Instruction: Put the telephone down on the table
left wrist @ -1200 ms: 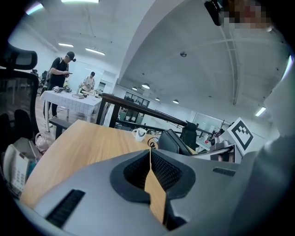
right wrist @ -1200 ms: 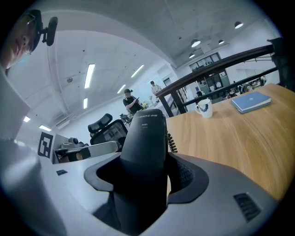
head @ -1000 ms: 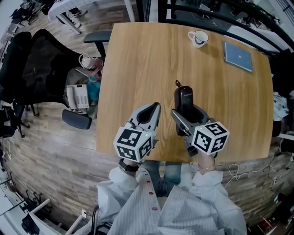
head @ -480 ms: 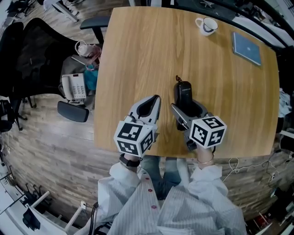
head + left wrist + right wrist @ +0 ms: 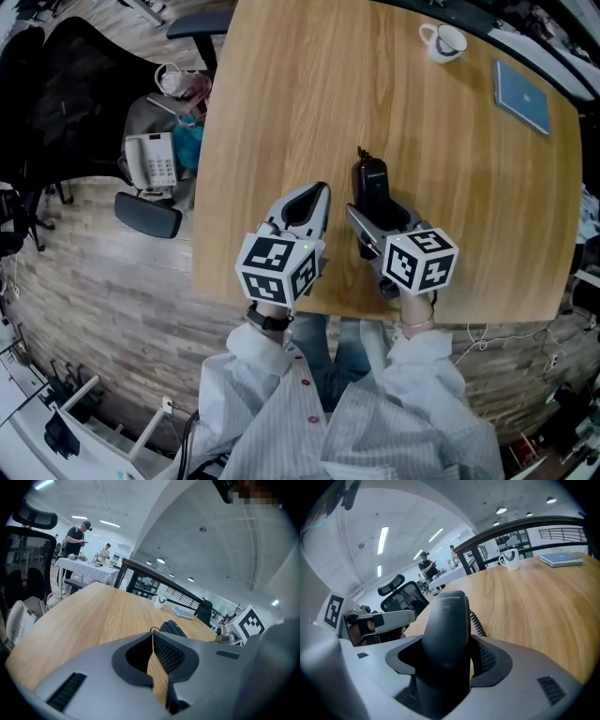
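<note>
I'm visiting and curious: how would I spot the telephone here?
Find the large wooden table; near its edge closest to the person are two grey grippers side by side. The right gripper clamps the telephone, a black rounded handset with a coiled cord at its far end. The left gripper beside it is shut and empty.

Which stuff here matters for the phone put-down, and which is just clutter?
In the job:
telephone handset
right gripper, clamped on it
table

Lying about:
mug
blue notebook
white desk phone, off the table
office chair
left gripper, shut, empty
</note>
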`<act>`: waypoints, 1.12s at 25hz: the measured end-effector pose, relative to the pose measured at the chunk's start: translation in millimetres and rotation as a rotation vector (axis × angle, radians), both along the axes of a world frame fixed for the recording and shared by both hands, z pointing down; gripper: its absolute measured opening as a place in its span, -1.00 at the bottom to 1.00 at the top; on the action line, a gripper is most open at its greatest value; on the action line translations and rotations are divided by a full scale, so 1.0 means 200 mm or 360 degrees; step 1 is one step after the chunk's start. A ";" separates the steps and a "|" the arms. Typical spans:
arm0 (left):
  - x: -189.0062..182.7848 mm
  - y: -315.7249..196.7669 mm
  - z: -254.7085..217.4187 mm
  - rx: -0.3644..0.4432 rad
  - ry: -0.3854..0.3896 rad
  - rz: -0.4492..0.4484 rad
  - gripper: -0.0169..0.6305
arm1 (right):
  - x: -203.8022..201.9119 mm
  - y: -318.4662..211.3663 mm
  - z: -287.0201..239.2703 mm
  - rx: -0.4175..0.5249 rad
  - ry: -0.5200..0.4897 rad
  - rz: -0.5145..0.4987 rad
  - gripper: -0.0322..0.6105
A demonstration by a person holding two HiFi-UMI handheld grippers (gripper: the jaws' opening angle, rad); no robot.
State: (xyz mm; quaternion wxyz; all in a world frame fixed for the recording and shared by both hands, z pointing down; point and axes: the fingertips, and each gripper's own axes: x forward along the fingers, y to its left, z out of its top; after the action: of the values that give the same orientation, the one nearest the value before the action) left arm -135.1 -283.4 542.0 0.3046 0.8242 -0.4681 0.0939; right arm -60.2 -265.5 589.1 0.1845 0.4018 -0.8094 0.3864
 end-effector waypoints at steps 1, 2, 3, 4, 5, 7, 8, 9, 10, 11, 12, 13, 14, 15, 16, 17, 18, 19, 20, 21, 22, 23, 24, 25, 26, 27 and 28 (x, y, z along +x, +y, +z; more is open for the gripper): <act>-0.01 0.00 0.01 -0.0010 0.0004 -0.0005 -0.90 | -0.01 0.00 0.02 -0.0009 0.0011 -0.0011 0.09; -0.01 0.00 0.03 -0.0018 0.0007 -0.0009 -0.90 | -0.02 0.01 0.04 -0.0018 0.0021 -0.0020 0.09; -0.02 0.00 0.04 -0.0026 0.0007 -0.0011 -0.90 | -0.03 0.01 0.06 -0.0028 0.0027 -0.0027 0.09; -0.02 0.00 0.05 -0.0034 0.0006 -0.0013 -0.90 | -0.04 0.01 0.07 -0.0038 0.0030 -0.0031 0.09; -0.02 0.01 0.07 -0.0043 0.0006 -0.0014 -0.90 | -0.04 0.01 0.09 -0.0049 0.0031 -0.0035 0.09; -0.03 0.02 0.10 -0.0060 0.0003 -0.0015 -0.90 | -0.06 0.02 0.11 -0.0066 0.0036 -0.0044 0.09; -0.04 0.02 0.11 -0.0067 0.0001 -0.0017 -0.90 | -0.06 0.02 0.12 -0.0068 0.0046 -0.0051 0.09; -0.05 0.02 0.12 -0.0072 0.0001 -0.0020 -0.90 | -0.07 0.02 0.13 -0.0066 0.0062 -0.0061 0.09; -0.06 0.02 0.13 -0.0077 0.0002 -0.0023 -0.90 | -0.08 0.02 0.14 -0.0062 0.0081 -0.0071 0.09; -0.07 0.02 0.14 -0.0081 0.0002 -0.0025 -0.90 | -0.09 0.02 0.14 -0.0060 0.0099 -0.0083 0.09; -0.07 0.03 0.15 -0.0086 0.0002 -0.0027 -0.90 | -0.09 0.02 0.15 -0.0058 0.0117 -0.0095 0.09; -0.08 0.03 0.15 -0.0090 0.0002 -0.0027 -0.90 | -0.10 0.02 0.16 -0.0057 0.0137 -0.0107 0.09; -0.08 0.03 0.16 -0.0095 0.0003 -0.0027 -0.90 | -0.10 0.03 0.16 -0.0056 0.0158 -0.0120 0.09; -0.08 0.04 0.17 -0.0101 0.0004 -0.0028 -0.90 | -0.10 0.03 0.17 -0.0057 0.0176 -0.0132 0.09; -0.08 0.04 0.17 -0.0106 0.0004 -0.0031 -0.90 | -0.11 0.04 0.17 -0.0058 0.0187 -0.0141 0.09; -0.09 0.05 0.18 -0.0111 0.0005 -0.0037 -0.90 | -0.11 0.04 0.17 -0.0060 0.0192 -0.0148 0.09; -0.10 0.05 0.18 -0.0117 0.0006 -0.0044 -0.90 | -0.11 0.04 0.17 -0.0063 0.0195 -0.0153 0.09; -0.10 0.06 0.19 -0.0122 0.0009 -0.0051 -0.90 | -0.12 0.04 0.17 -0.0064 0.0198 -0.0156 0.09; -0.11 0.06 0.20 -0.0127 0.0010 -0.0056 -0.90 | -0.12 0.04 0.18 -0.0064 0.0202 -0.0158 0.09; -0.12 0.07 0.20 -0.0131 0.0011 -0.0060 -0.90 | -0.12 0.03 0.18 -0.0064 0.0206 -0.0159 0.09; -0.12 0.07 0.21 -0.0135 0.0012 -0.0062 -0.90 | -0.13 0.03 0.18 -0.0063 0.0212 -0.0160 0.09; -0.12 0.07 0.21 -0.0139 0.0014 -0.0063 -0.90 | -0.13 0.03 0.18 -0.0062 0.0220 -0.0162 0.09; -0.13 0.08 0.22 -0.0142 0.0017 -0.0065 -0.90 | -0.13 0.03 0.18 -0.0063 0.0229 -0.0166 0.09; -0.13 0.08 0.22 -0.0145 0.0020 -0.0065 -0.90 | -0.14 0.04 0.19 -0.0066 0.0240 -0.0171 0.09; -0.13 0.09 0.22 -0.0148 0.0021 -0.0065 -0.90 | -0.14 0.04 0.19 -0.0069 0.0250 -0.0176 0.09; -0.13 0.09 0.23 -0.0150 0.0022 -0.0066 -0.90 | -0.14 0.04 0.20 -0.0072 0.0259 -0.0180 0.09; -0.14 0.10 0.23 -0.0150 0.0022 -0.0068 -0.90 | -0.15 0.04 0.20 -0.0072 0.0269 -0.0183 0.09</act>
State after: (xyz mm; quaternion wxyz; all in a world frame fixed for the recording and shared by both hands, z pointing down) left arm -162.8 -263.3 587.1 0.3483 0.7994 -0.4784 0.1035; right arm -89.6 -257.4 628.7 0.2829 0.3815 -0.8038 0.3581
